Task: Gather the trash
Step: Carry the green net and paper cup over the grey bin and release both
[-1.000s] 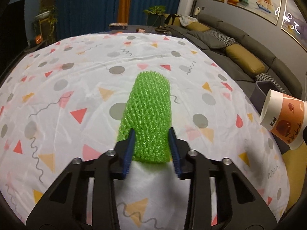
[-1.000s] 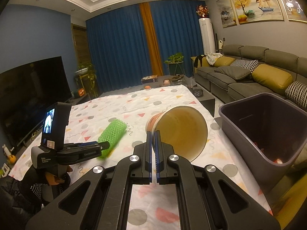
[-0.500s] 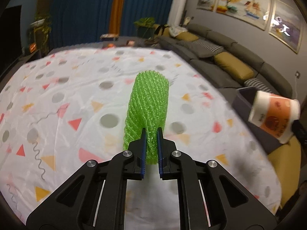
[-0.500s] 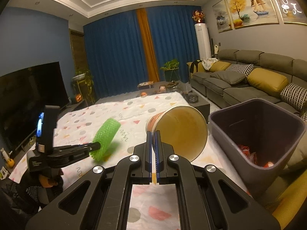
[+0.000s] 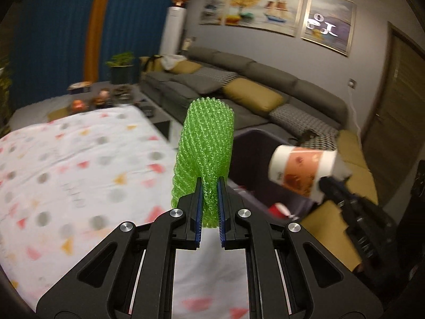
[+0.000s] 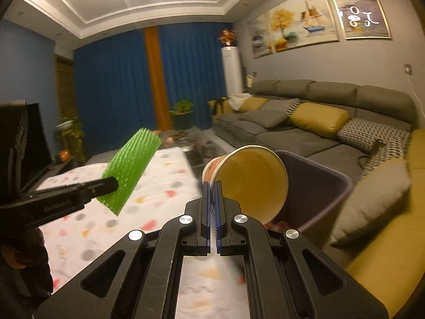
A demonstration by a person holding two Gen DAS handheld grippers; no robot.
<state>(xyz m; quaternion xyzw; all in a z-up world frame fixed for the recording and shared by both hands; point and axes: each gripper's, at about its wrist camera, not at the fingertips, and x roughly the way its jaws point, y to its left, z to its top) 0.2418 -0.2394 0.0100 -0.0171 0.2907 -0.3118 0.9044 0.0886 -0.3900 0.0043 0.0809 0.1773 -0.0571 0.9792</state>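
My left gripper (image 5: 209, 186) is shut on a green foam net sleeve (image 5: 205, 146) and holds it in the air above the table's right edge. It also shows in the right wrist view (image 6: 130, 174). My right gripper (image 6: 212, 186) is shut on the rim of a paper cup (image 6: 252, 178), tilted on its side over the dark purple trash bin (image 6: 332, 186). In the left wrist view the cup (image 5: 300, 171) hangs over the bin (image 5: 255, 154), which holds some red trash.
The table wears a white cloth with coloured triangles and dots (image 5: 66, 164). A grey sofa with yellow cushions (image 6: 318, 122) runs along the right wall behind the bin. A TV (image 6: 32, 143) stands at the left.
My left gripper shut on the green sleeve, lifted it off the table and swung right toward the bin. My right gripper carried the cup over the bin.
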